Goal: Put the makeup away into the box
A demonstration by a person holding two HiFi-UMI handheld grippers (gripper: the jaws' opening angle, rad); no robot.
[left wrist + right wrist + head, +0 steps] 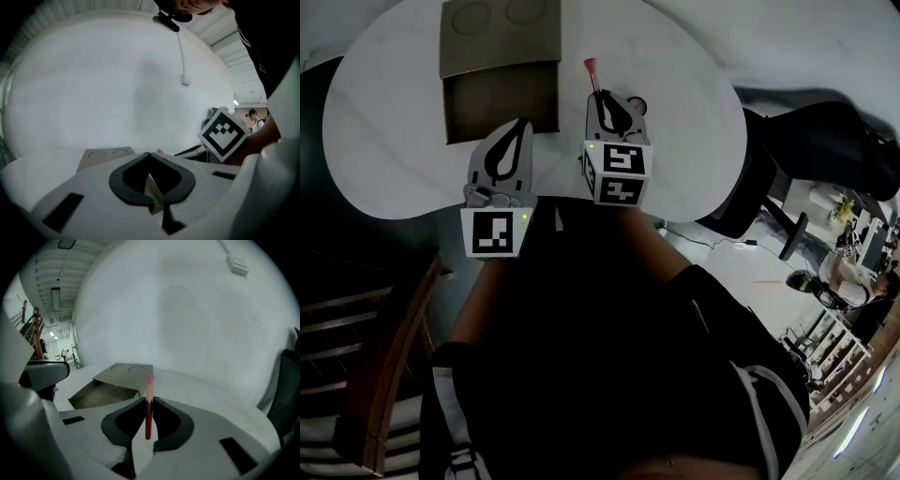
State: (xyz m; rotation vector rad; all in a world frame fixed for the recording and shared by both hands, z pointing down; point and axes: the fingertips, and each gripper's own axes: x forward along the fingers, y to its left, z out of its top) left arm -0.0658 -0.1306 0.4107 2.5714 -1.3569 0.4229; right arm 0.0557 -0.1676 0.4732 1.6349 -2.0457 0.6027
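The left gripper [524, 124] is held out low over the near edge of the white table [394, 141], its tip level with the near right corner of the box's open drawer [502, 101]. Its jaws are pressed together at the tips [149, 157]. A pale sliver shows in the gap behind them, and I cannot tell what it is.

The brown box [499, 42] lies flat at the far left of the table, with two round dents in its lid. The inside of the drawer is dim and hard to read.

The right gripper [600, 97] reaches a little farther out, to the right of the box and above the table. Its jaws pinch a thin red makeup stick [148, 420], which stands upright with its pink end above the tips.

Both hands are hidden behind the marker cubes. A small round thing just right of the right gripper is half covered and unclear.
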